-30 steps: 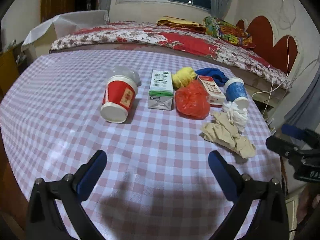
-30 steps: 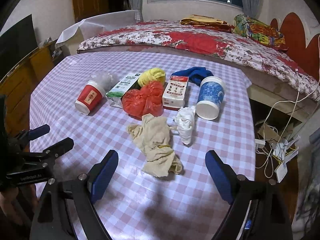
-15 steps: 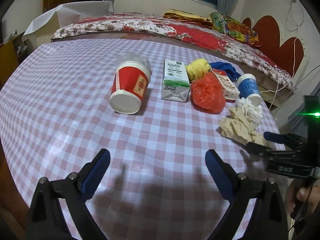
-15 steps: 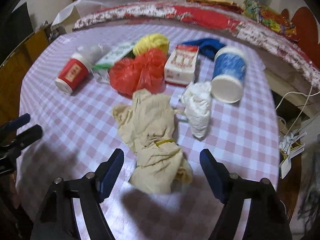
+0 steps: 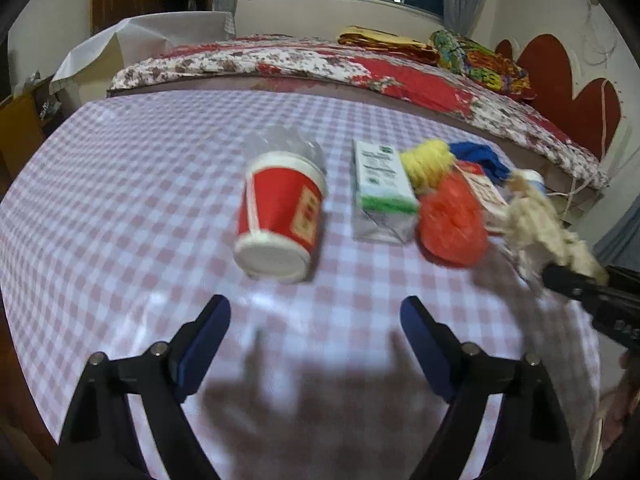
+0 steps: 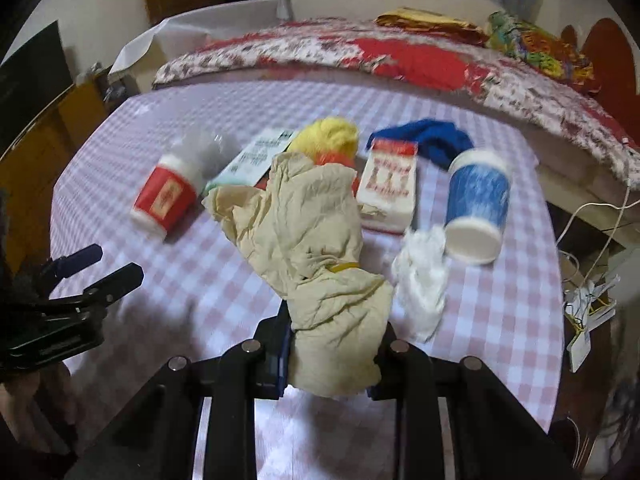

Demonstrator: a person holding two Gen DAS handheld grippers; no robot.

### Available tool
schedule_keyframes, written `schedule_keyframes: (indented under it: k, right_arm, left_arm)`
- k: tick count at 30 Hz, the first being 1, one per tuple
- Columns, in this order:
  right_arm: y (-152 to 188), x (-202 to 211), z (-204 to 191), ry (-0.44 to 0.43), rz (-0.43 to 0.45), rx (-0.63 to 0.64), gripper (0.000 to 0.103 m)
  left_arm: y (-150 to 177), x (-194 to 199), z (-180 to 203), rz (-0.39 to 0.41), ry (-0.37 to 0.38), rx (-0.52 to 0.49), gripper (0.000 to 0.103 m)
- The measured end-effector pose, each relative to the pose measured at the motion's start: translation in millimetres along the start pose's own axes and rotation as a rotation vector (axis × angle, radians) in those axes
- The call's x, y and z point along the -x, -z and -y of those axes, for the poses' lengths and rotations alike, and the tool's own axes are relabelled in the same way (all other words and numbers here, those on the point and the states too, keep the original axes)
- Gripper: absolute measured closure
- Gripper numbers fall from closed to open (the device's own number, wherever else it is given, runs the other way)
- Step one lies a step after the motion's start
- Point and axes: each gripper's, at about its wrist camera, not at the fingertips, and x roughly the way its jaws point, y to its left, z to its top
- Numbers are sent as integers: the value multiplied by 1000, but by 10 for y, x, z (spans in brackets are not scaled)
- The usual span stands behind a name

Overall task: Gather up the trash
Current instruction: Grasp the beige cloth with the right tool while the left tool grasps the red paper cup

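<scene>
A crumpled beige cloth is caught between the closing jaws of the right gripper, its lower end pinched at the pads and its upper part standing up in wrinkled folds, with a thin yellow band around its middle. In the left wrist view the same cloth is seen at the right edge, above the right gripper's black fingers. The left gripper is seen closing with nothing between its blue-padded jaws; only the pink-and-white checked tablecloth lies there, and the red paper cup lies on its side just beyond.

A second ago the beige cloth was lying flat on the table ahead of the wide-open right jaws; now the jaws have come in on it and its upper end is raised. The left jaws have narrowed somewhat, and the red cup appears nearer to them.

Just right of the cloth a wad of white tissue is found, touching a blue paper cup lying on its side. Farther off a red-and-white carton, a green-and-white carton, a crinkled orange-red plastic bag, a yellow ball of material and a blue cloth are grouped. Behind the red cup some clear plastic is seen. Beyond the table a bed with a floral cover is visible.
</scene>
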Motion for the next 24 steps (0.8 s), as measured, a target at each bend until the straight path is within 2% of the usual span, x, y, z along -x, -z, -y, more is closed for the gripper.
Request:
schedule_keyframes:
  k: [6, 17, 19, 24]
  right_arm:
    - [-136, -62, 74, 19, 8, -18, 74]
    - [-161, -56, 141, 35, 11, -31, 74]
    - [-156, -23, 159, 38, 17, -34, 74]
    - [-138, 134, 221, 40, 44, -47, 74]
  left_arm:
    - [-199, -255, -164, -5, -21, 11, 21]
    - [-343, -601, -202, -60, -30, 1, 21]
    - [-340, -613, -193, -65, -24, -10, 43]
    - [-319, -351, -88, 5, 2, -20, 43]
